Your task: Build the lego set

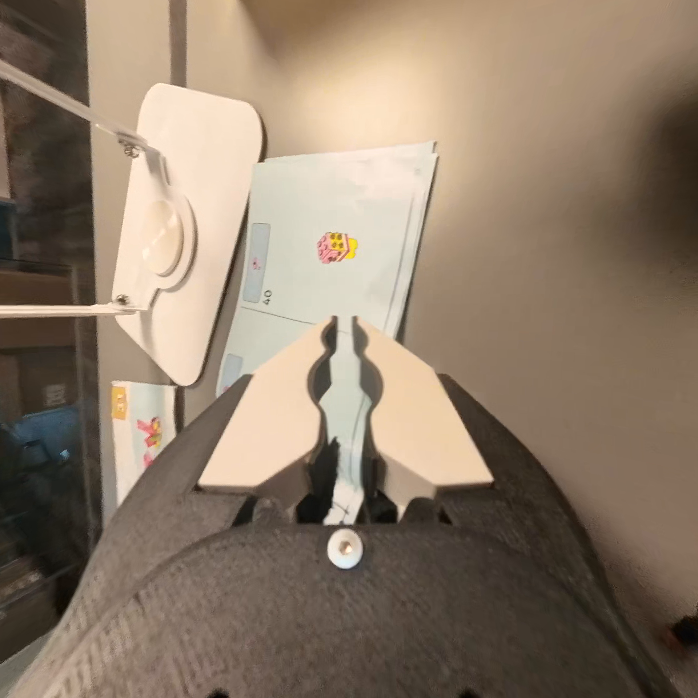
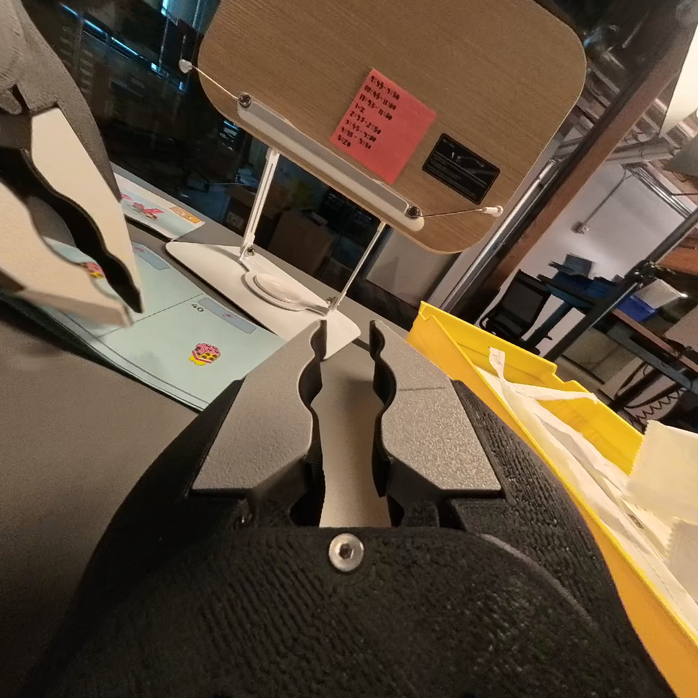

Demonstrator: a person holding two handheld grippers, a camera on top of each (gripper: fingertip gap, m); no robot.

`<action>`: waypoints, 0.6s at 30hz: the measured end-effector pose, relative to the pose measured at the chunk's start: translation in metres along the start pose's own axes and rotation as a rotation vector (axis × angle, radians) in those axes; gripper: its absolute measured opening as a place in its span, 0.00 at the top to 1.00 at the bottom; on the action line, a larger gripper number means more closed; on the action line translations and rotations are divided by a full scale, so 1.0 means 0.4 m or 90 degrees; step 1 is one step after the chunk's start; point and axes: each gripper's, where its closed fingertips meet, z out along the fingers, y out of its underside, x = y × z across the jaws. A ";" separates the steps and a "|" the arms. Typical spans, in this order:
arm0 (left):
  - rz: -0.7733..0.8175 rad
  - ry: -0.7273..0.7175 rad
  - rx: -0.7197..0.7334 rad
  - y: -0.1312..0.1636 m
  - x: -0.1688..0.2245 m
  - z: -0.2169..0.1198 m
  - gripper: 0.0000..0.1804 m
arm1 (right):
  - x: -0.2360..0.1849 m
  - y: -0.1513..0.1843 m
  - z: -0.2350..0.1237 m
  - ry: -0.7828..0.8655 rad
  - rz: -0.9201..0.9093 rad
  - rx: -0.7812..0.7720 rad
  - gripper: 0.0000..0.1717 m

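Note:
My left gripper (image 1: 344, 321) has beige fingers that are closed down to a narrow slit. Its tips sit just over a pale blue instruction booklet (image 1: 340, 211) that lies open on the grey table (image 1: 528, 264). I cannot tell whether a page is pinched between them. The right wrist view shows this gripper (image 2: 130, 311) at the upper left, its tips down at the booklet (image 2: 162, 347). My right gripper (image 2: 347, 326) has grey fingers. It is open and empty, low over the table (image 2: 75, 434) to the right of the booklet.
A stand with a white base (image 2: 223, 264) and a wooden board (image 2: 340, 56) stands behind the booklet; its base also shows in the left wrist view (image 1: 181, 234). A yellow bin (image 2: 472, 362) holding white paper bags is at the right. A second printed sheet (image 2: 158, 215) lies farther back. Left tips to right tips: about 15 centimeters.

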 end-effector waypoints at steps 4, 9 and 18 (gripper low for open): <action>-0.012 0.100 -0.030 0.017 0.044 -0.011 0.74 | 0.002 0.000 0.000 0.001 0.003 0.000 0.88; 0.064 0.065 -0.074 0.056 0.018 -0.013 0.77 | 0.000 0.000 0.000 -0.001 0.000 0.000 0.88; 0.102 -0.025 -0.054 0.039 -0.013 -0.020 0.88 | 0.000 0.000 0.000 -0.001 0.001 0.000 0.88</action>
